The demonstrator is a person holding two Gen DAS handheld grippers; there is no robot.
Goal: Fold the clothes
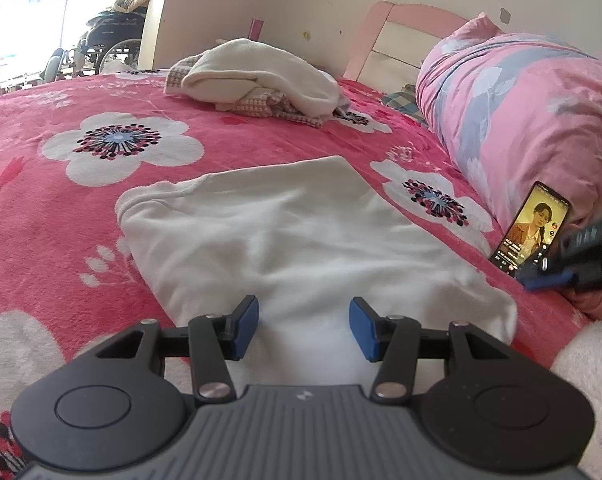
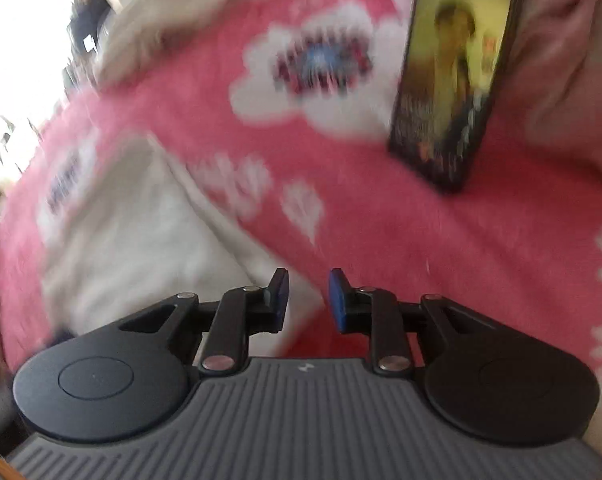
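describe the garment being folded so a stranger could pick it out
On the pink floral blanket, nearest the camera, lies the white garment. It is spread flat and smooth, unlike the crumpled cream pile farther back by the wall.

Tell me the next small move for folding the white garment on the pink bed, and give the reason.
Probably lower the left gripper onto the near edge of the flat white cloth garment and close. Its jaws stand open, empty, above that edge, while the right gripper, also empty, is off over the pink floral blanket.
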